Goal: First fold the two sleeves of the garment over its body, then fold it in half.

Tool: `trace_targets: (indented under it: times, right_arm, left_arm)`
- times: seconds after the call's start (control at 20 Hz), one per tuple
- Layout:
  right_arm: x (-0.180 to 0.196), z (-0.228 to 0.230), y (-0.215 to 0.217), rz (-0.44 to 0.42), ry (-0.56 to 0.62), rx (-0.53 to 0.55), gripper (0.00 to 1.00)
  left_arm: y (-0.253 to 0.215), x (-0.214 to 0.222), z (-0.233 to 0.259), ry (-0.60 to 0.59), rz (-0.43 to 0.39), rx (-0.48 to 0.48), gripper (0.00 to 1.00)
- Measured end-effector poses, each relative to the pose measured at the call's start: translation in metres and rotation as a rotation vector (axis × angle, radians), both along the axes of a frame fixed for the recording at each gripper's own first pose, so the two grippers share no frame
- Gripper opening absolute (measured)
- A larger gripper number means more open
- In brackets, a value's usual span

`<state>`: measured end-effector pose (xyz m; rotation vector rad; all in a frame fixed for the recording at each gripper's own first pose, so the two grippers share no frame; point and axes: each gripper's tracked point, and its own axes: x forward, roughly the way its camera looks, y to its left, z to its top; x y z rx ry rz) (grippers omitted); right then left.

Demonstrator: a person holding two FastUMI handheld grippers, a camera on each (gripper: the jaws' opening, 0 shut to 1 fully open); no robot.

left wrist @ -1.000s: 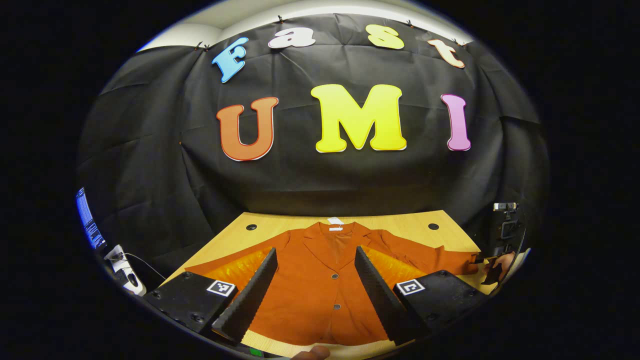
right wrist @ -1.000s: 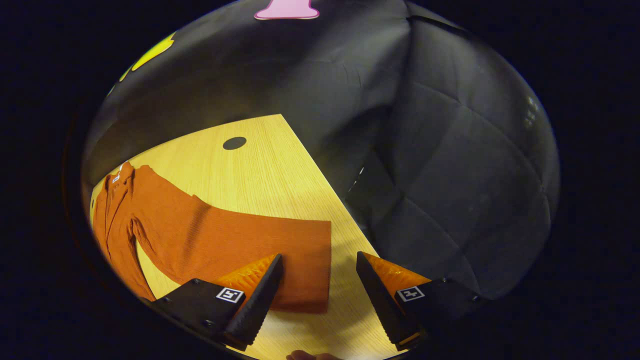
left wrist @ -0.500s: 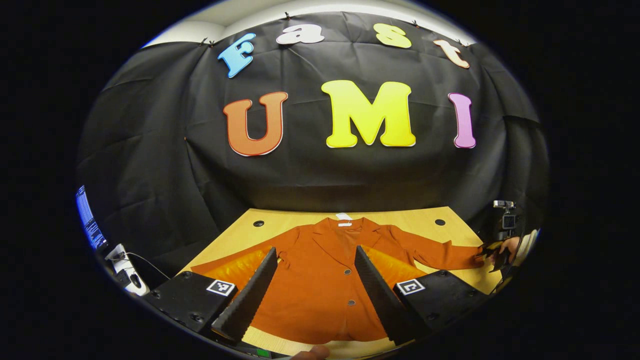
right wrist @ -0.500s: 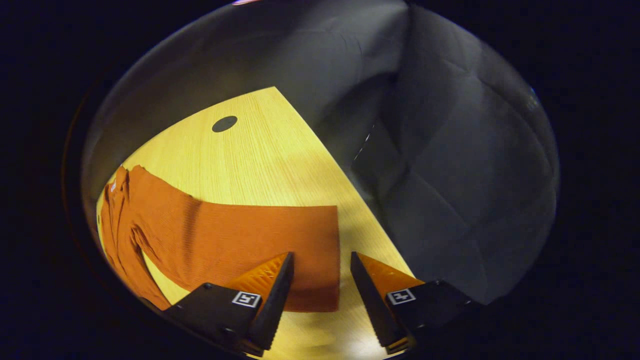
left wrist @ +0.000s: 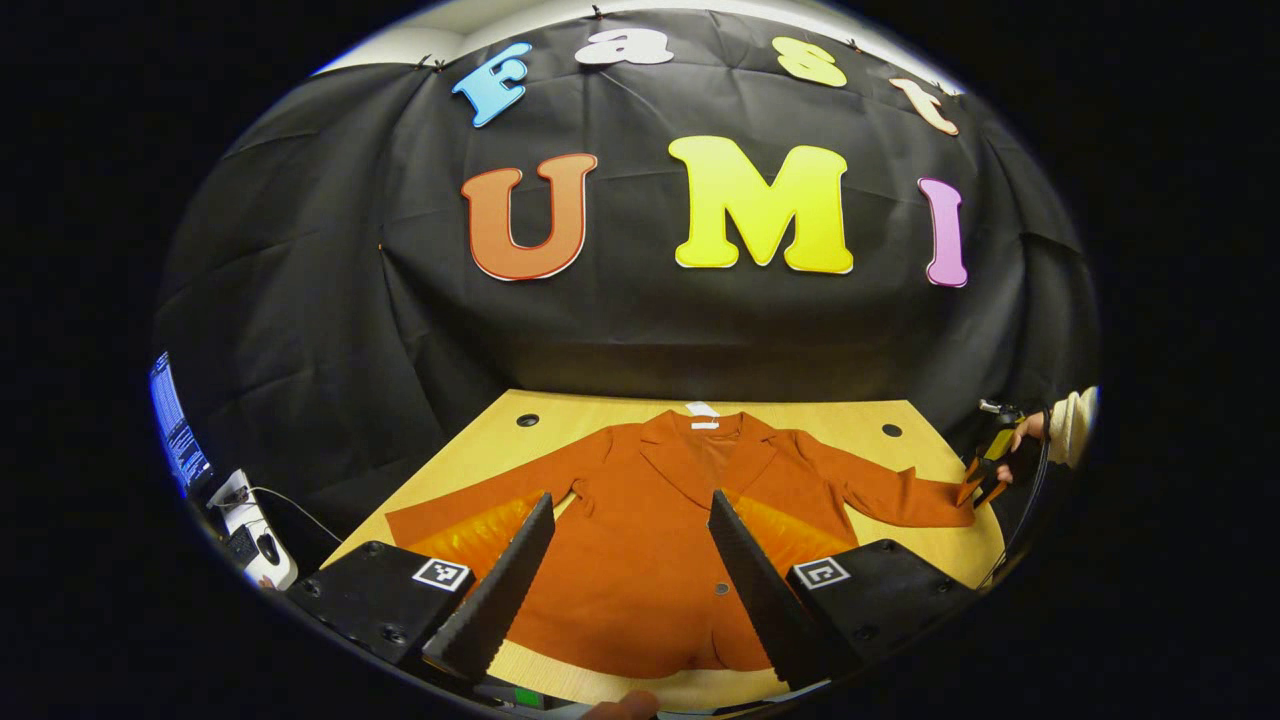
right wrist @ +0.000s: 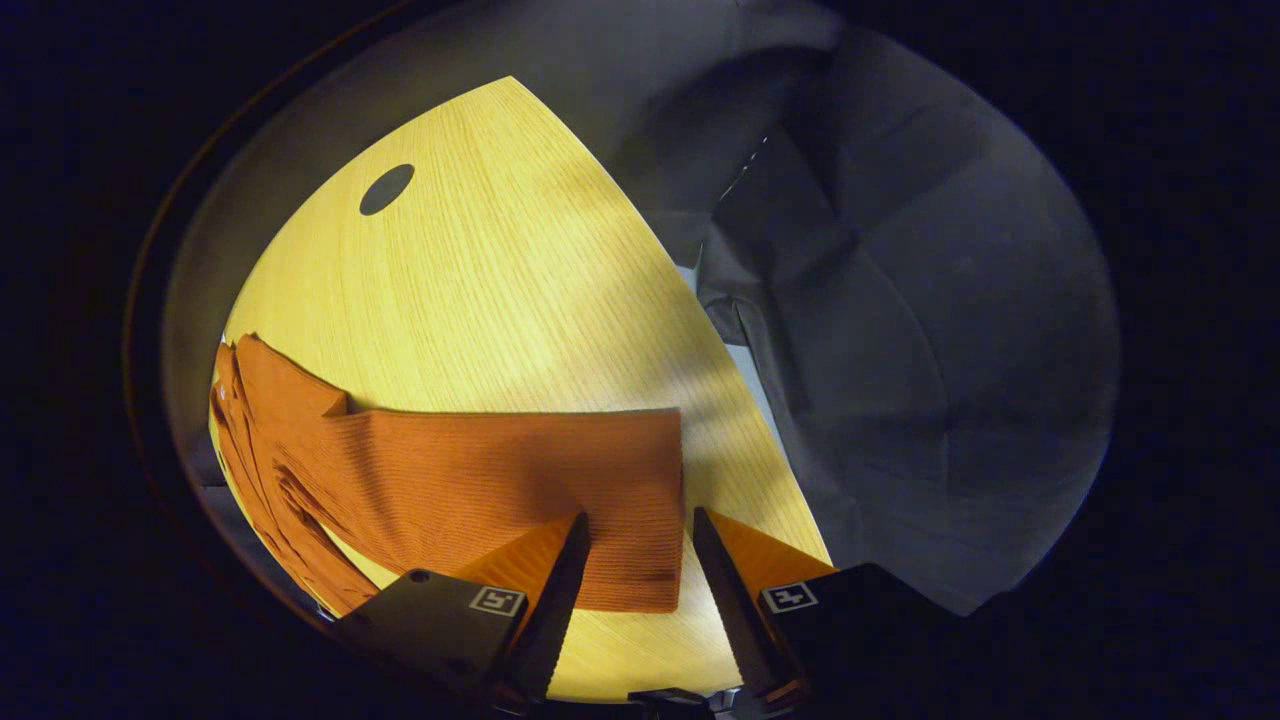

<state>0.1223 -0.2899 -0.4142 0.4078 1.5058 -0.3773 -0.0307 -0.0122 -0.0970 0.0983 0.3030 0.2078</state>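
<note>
- Orange jacket (left wrist: 660, 540) lies flat on wooden table (left wrist: 850, 425), sleeves spread.
- Left gripper (left wrist: 630, 580): released, above jacket's near hem.
- Right gripper (right wrist: 628, 600): released, fingers straddling right sleeve (right wrist: 520, 480) cuff.

Open tabletop around a spread jacket, walled in by cloth at the back and side.

The wooden table (left wrist: 820, 420) lies bare behind the jacket (left wrist: 660, 540) collar up to the black cloth wall (left wrist: 640, 330), and a bare strip runs along the near edge below the hem. In the right gripper view, bare wood (right wrist: 500, 290) stretches beyond the sleeve (right wrist: 520, 480) to the table's edge, where hanging cloth (right wrist: 900, 330) closes the side. The right gripper (left wrist: 985, 470) and its hand (left wrist: 1030, 440) occupy the corner at the cuff. A monitor (left wrist: 175, 425) and mouse (left wrist: 262, 548) stand off the table's left.
</note>
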Motion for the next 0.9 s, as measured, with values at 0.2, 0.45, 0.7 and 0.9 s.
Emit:
trace_targets:
  times: [0.2, 0.45, 0.7, 0.9]
  right_arm:
    - [0.002, 0.003, 0.0, 0.005, 0.031, 0.013, 0.67]
    - [0.006, 0.002, 0.007, 0.0, 0.006, 0.022, 0.57]
    - [0.006, 0.003, 0.011, -0.009, -0.007, 0.011, 0.1]
    - [0.015, 0.033, 0.019, -0.011, -0.07, -0.006, 0.1]
  left_arm:
    - [0.006, -0.004, -0.002, 0.002, 0.014, -0.009, 1.0]
    - [0.009, -0.006, 0.001, -0.011, 0.008, -0.005, 1.0]
    - [0.016, -0.009, 0.0, -0.016, 0.001, 0.005, 1.0]
    - [0.022, -0.005, 0.005, -0.044, -0.024, 0.0, 1.0]
